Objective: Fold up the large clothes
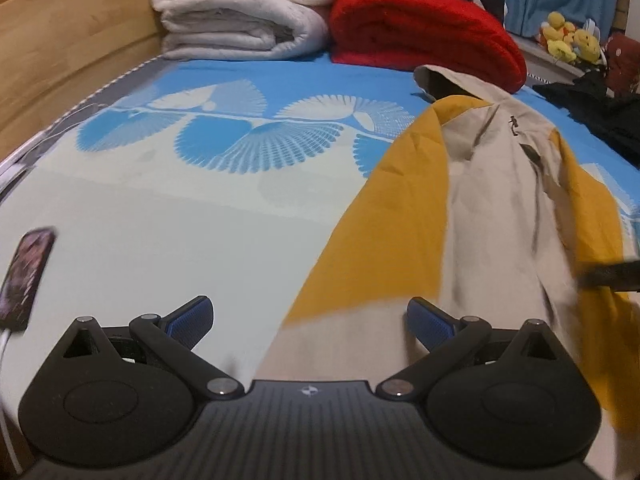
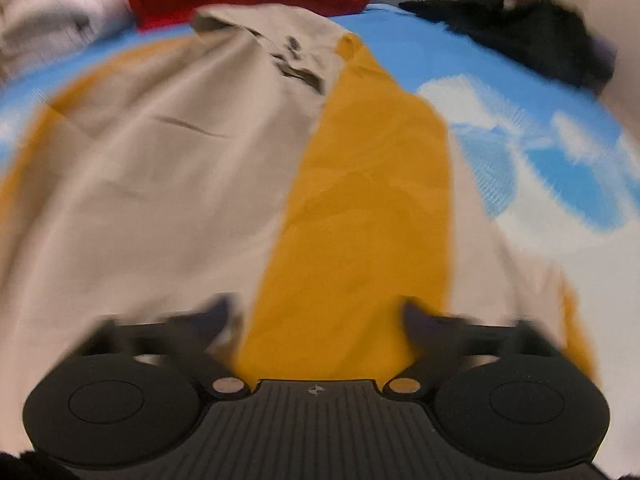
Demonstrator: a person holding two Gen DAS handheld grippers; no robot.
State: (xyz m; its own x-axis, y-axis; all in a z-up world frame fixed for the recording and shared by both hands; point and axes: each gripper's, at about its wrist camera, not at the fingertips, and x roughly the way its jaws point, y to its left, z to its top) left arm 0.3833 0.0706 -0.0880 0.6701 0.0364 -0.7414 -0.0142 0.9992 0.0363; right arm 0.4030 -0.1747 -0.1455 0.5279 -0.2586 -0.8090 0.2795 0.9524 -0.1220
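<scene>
- A phone (image 1: pixel 26 276) lies at the bed's left edge.
- The left claw (image 1: pixel 308 320) is spread wide, holding nothing, over the sheet (image 1: pixel 160 240).
- The beige-and-mustard jacket (image 1: pixel 492 216) lies spread on the bed's right half.
- The right claw (image 2: pixel 316 316), blurred, gapes over a mustard sleeve (image 2: pixel 360 208).

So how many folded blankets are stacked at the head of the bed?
2: a white blanket by the wooden headboard, and a red blanket beside it, just beyond the jacket collar. Others may be hidden behind them.
</scene>
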